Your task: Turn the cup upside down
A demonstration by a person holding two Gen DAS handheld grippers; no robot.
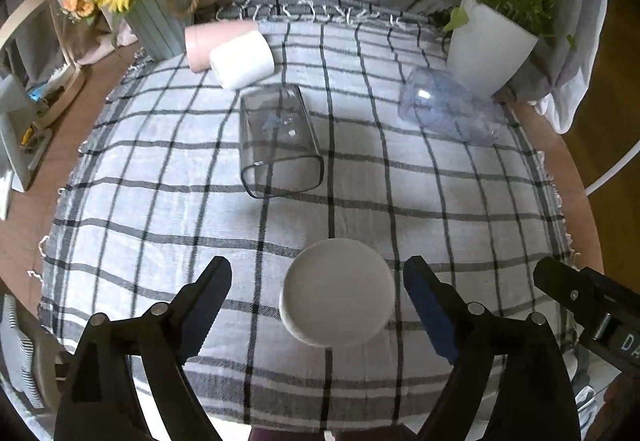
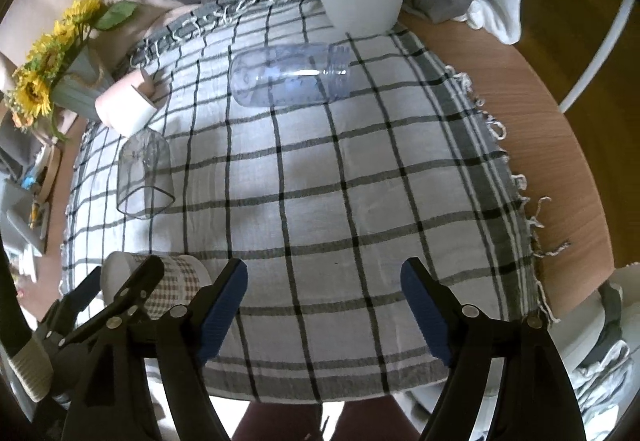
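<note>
A white cup with a checked band stands upside down on the checked cloth, its flat base facing up. My left gripper is open, its fingers on either side of the cup and clear of it. In the right wrist view the same cup shows at the lower left, partly hidden behind the left gripper's fingers. My right gripper is open and empty over the cloth near the table's front edge. Its tip also shows in the left wrist view.
A clear square glass and a bluish plastic jar lie on their sides further back. A pink cup and a white cup lie at the back left. A sunflower vase and a white plant pot stand at the far edge.
</note>
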